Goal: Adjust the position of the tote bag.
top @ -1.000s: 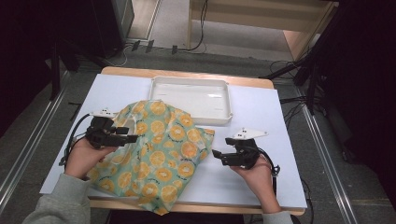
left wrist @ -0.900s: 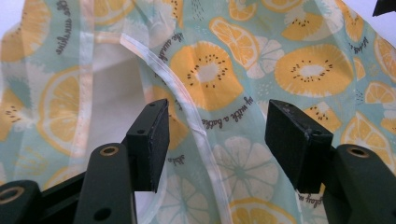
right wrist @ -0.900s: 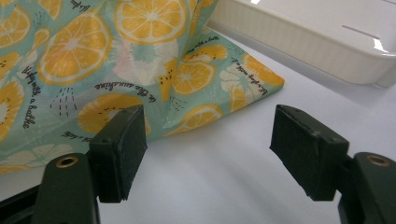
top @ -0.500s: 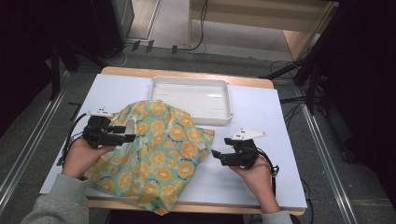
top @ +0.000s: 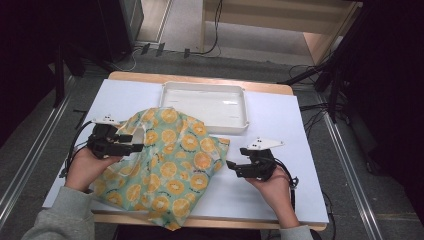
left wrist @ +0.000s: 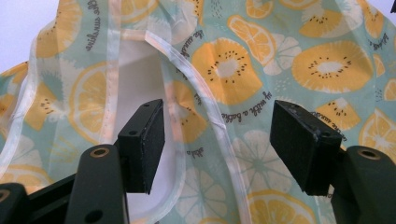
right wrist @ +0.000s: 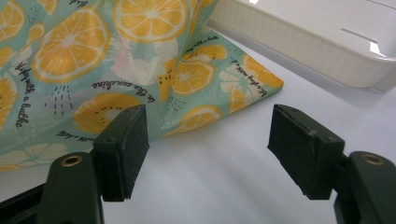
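Both grippers stood with jaws wide: the left gripper [top: 131, 144] over the hemmed opening of the citrus-print cloth [top: 175, 160], the right gripper [top: 235, 166] just right of its corner. It lay crumpled mid-desk [top: 280, 125], near the white tray [top: 205, 102]. Pinching both edges seemed next.

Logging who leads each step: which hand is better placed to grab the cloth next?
Probably the left. The left gripper is open over the cloth, a hemmed edge lying between its fingers. The right gripper, also open, sits on bare table short of the cloth's corner.
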A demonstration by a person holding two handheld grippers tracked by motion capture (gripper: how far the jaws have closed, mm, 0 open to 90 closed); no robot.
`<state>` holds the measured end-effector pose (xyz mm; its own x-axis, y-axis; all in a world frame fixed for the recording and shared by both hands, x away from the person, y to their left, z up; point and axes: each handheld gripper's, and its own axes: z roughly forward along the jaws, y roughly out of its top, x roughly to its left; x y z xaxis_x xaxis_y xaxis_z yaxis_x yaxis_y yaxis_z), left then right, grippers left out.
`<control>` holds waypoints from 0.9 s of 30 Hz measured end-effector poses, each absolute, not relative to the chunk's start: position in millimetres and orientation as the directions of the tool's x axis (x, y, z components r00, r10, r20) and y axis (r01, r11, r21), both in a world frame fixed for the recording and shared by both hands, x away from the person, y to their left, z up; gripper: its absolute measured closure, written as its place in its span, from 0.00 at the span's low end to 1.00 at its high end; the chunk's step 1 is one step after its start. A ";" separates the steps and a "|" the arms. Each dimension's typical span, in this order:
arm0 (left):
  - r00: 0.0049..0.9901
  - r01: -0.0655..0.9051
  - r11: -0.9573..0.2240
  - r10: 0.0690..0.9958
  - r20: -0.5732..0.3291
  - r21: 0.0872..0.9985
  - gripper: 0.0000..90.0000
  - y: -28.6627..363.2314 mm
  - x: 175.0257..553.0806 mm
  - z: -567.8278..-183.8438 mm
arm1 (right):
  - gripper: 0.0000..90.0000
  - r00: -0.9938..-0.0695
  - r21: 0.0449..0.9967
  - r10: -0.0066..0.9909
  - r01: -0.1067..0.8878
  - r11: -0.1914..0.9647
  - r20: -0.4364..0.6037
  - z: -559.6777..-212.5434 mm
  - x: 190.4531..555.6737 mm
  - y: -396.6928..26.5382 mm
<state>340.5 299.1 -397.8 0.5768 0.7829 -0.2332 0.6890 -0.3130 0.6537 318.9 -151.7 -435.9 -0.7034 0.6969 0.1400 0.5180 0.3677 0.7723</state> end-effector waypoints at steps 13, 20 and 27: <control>0.588 0.690 -0.338 0.777 -0.224 0.640 0.38 286.5 352.1 -405.1 | 0.33 -0.697 0.771 0.711 0.504 0.388 0.098 -437.3 318.5 -148.9; 0.574 0.706 -0.322 0.781 -0.245 0.630 0.37 281.8 362.2 -406.7 | 0.33 -0.699 0.770 0.709 0.503 0.392 0.096 -437.8 318.8 -147.8; 0.557 0.716 -0.294 0.788 -0.264 0.634 0.32 277.1 370.7 -404.5 | 0.33 -0.702 0.773 0.707 0.496 0.396 0.088 -437.9 318.3 -146.5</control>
